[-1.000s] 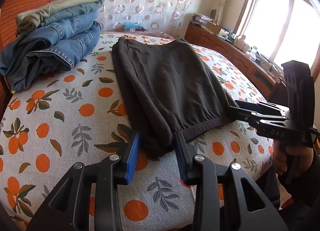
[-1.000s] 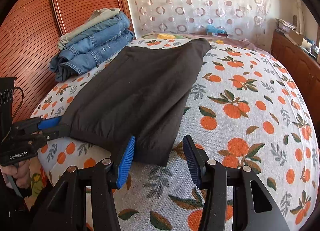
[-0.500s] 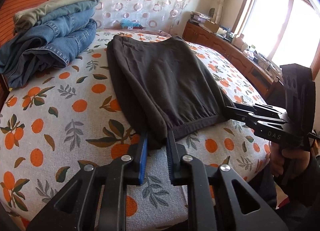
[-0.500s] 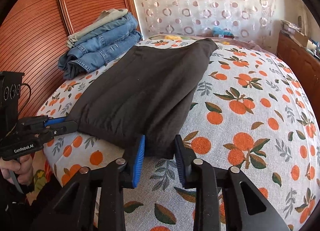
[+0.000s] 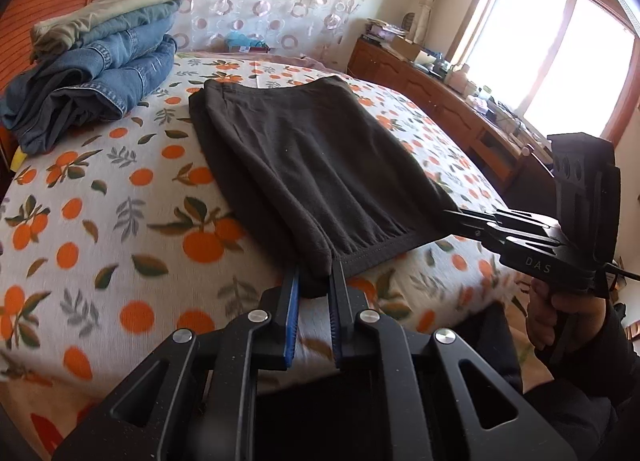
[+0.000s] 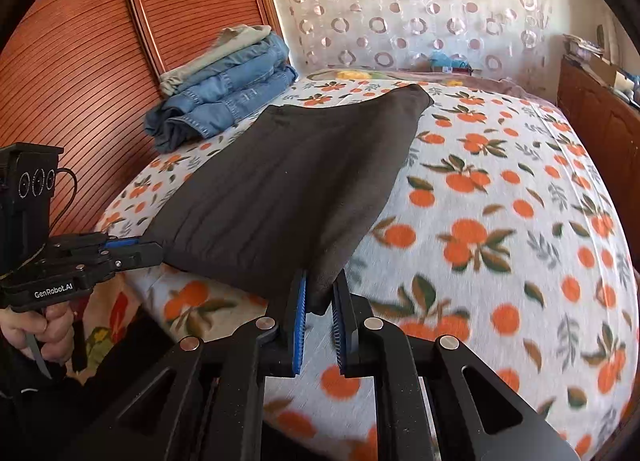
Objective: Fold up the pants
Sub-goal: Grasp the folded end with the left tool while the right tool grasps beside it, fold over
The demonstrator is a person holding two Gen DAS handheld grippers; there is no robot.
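Observation:
Dark brown pants [image 5: 304, 165] lie flat on the orange-print bed, also in the right wrist view [image 6: 296, 189]. My left gripper [image 5: 314, 281] is shut on the pants' near left corner. My right gripper [image 6: 320, 293] is shut on the near right corner; it also shows in the left wrist view [image 5: 452, 217]. The left gripper shows at the left in the right wrist view [image 6: 156, 251]. The near edge of the pants is lifted off the bed between the two grippers.
A stack of folded jeans [image 5: 92, 73] sits at the bed's far left by the wooden headboard [image 6: 80, 73]. A wooden cabinet [image 5: 440, 101] with clutter runs along the right under the window. The orange-print bedsheet [image 6: 500, 221] spreads right of the pants.
Both grippers closed from open onto the near corners of the pants. They then lifted that edge up and pulled it slightly back.

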